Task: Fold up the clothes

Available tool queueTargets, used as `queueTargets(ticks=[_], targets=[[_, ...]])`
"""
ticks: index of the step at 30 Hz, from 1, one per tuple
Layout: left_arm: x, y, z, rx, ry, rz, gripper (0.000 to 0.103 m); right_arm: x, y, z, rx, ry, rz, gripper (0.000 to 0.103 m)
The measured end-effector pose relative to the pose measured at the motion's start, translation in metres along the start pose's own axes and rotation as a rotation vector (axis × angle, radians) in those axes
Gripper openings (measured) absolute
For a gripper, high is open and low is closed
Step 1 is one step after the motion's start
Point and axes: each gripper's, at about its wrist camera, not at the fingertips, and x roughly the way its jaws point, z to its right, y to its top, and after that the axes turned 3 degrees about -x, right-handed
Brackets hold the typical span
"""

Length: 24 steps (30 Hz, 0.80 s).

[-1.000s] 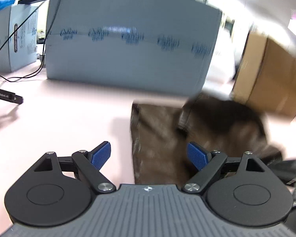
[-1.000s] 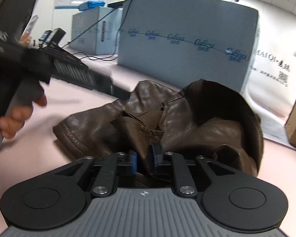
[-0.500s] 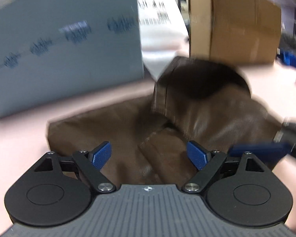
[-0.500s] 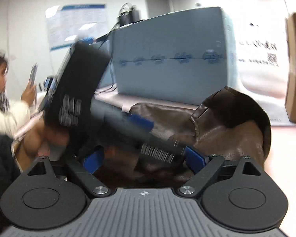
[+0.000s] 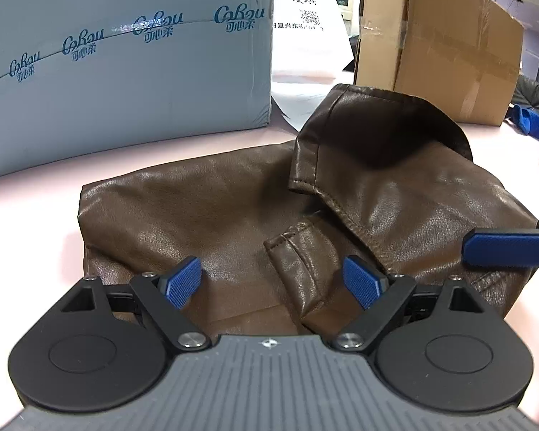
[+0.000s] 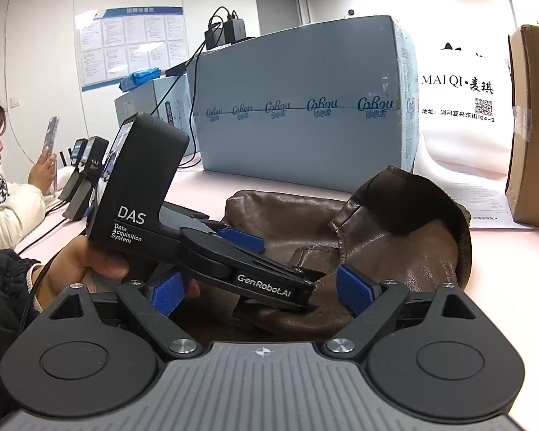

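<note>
My left gripper (image 6: 287, 269) covers the jacket's (image 6: 395, 251) front; poster (image 6: 133, 43) text too small to read.

Bright overhead office light, sharp pics, fisheye warp at edges.

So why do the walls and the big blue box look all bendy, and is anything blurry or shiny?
Left wrist view: sharp, and the fisheye lens bows the blue box; soft sheen on the brown jacket, with a dark shadow inside its collar. Right wrist view: also sharp, walls and ceiling curve near the edges, and ceiling lights leave pale glints on the jacket.
</note>
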Motion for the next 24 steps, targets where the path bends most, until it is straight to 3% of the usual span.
queueTargets(ticks=[4,6,8,11,13,15,18,20,21,24], targets=[[-0.007,-0.003,-0.003,-0.004,-0.003,0.008,0.086,-0.024,0.003,0.009,-0.075,0.013,0.037,0.089],[-0.009,-0.006,-0.004,0.002,-0.004,0.011,0.086,-0.047,0.01,0.028,-0.095,-0.045,0.108,0.087],[-0.01,-0.005,-0.004,0.006,-0.006,0.01,0.086,-0.057,0.016,0.057,-0.049,-0.135,0.111,0.085],[-0.006,-0.005,-0.001,0.011,-0.003,0.008,0.086,-0.055,0.015,0.096,0.016,-0.228,0.057,0.06],[-0.001,-0.003,0.0,0.014,0.0,0.005,0.086,-0.045,0.006,0.125,0.094,-0.225,-0.006,0.042],[-0.002,-0.002,-0.001,0.014,0.0,0.0,0.086,-0.032,-0.005,0.144,0.172,-0.157,-0.048,0.039],[-0.004,-0.004,-0.001,0.019,0.002,0.0,0.086,-0.014,-0.008,0.143,0.128,-0.103,-0.088,0.036],[-0.005,-0.005,-0.001,0.02,0.004,0.001,0.086,-0.011,-0.005,0.143,0.101,-0.063,-0.063,0.023],[-0.006,-0.005,-0.002,0.019,0.003,0.001,0.086,-0.01,-0.003,0.142,0.087,-0.048,-0.054,0.006],[-0.007,-0.007,-0.002,0.016,0.005,0.003,0.086,-0.003,0.005,0.134,0.005,-0.133,-0.065,0.005]])
